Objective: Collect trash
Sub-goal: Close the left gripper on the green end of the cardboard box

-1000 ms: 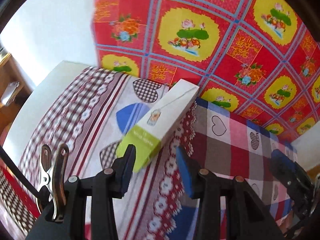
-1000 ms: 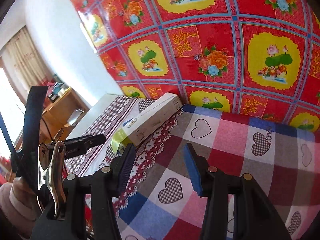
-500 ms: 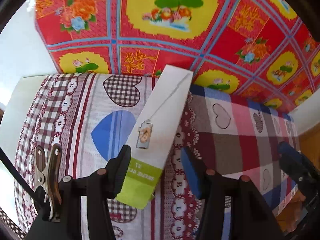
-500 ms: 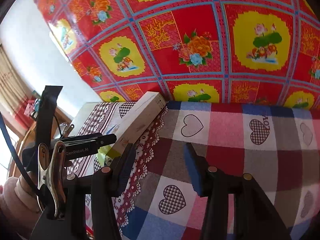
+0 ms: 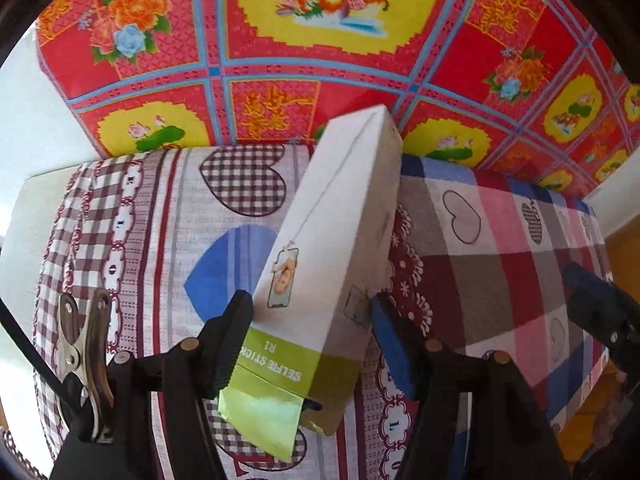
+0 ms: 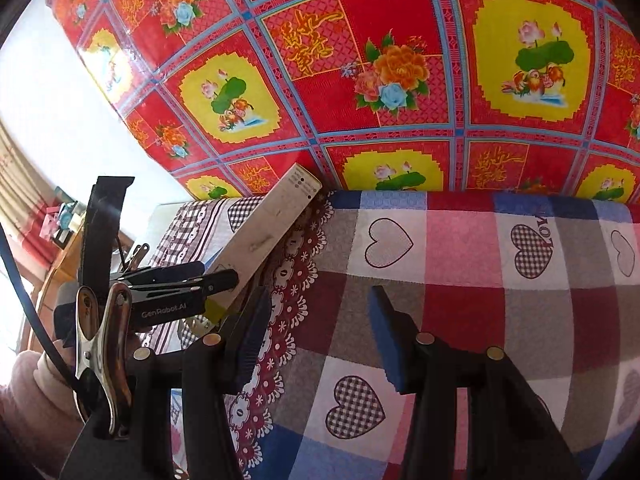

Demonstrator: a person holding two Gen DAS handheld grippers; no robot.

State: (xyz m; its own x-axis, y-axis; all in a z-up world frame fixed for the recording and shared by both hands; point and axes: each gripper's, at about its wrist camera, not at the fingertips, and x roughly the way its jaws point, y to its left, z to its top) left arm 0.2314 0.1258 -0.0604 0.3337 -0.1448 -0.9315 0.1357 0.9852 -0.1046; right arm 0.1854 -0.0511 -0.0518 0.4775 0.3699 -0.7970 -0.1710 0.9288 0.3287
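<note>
White and green box (image 5: 320,276) is sitting between the wide-open left tongs (image 5: 308,336), which have just been opening and need to squeeze it next; right tongs (image 6: 316,332) are hanging half open, holding nothing

The box's (image 5: 328,256) near end (green flap) passes below the left gripper (image 5: 308,340); contact with the pads is possibly hidden. Small print is illegible.

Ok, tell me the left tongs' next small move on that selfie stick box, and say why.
Probably close the left tongs on the selfie stick box. Their jaws have just been opening and now straddle the box's green end, the left pad at its edge and the right pad apart from it, so nothing grips it yet. The box lies on the patterned cloth. The right tongs hang open over cloth.
</note>
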